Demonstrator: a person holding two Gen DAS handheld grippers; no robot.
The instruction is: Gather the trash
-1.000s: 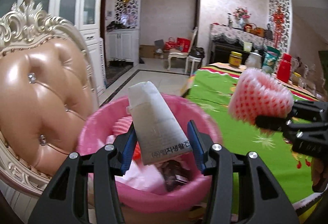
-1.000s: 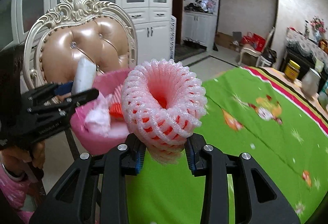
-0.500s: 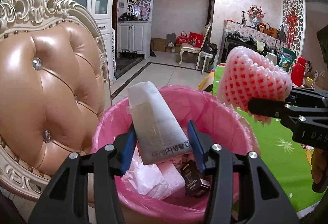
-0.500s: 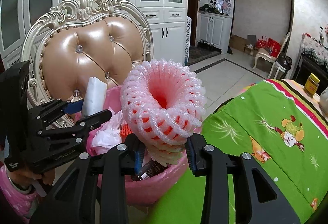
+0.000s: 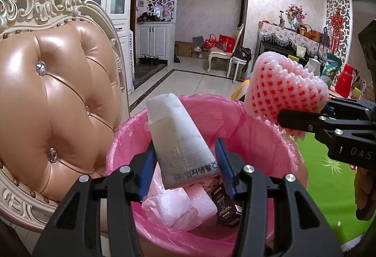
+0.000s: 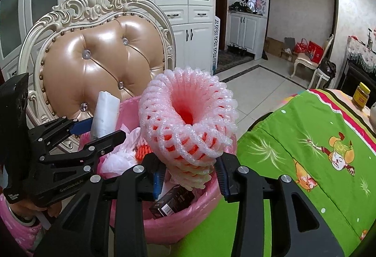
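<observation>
My left gripper (image 5: 185, 167) is shut on a flattened white tube (image 5: 178, 139) with Korean print and holds it over the pink-lined trash bin (image 5: 263, 137). My right gripper (image 6: 189, 171) is shut on a pink foam fruit net (image 6: 188, 120) and holds it over the same bin (image 6: 188, 221), at its right rim. The net also shows in the left wrist view (image 5: 284, 90), and the tube in the right wrist view (image 6: 104, 113). White foam wrap (image 5: 178, 207) and a small dark box (image 5: 223, 207) lie inside the bin.
A tufted tan chair with an ornate cream frame (image 5: 51, 83) stands right behind the bin. A table with a green cartoon cloth (image 6: 305, 163) lies to the right. Jars and bottles (image 5: 343, 80) stand at the table's far end.
Both grippers have moved left from above the green table to above the bin, still gripping the tube and the net. The bin now fills the lower view.
</observation>
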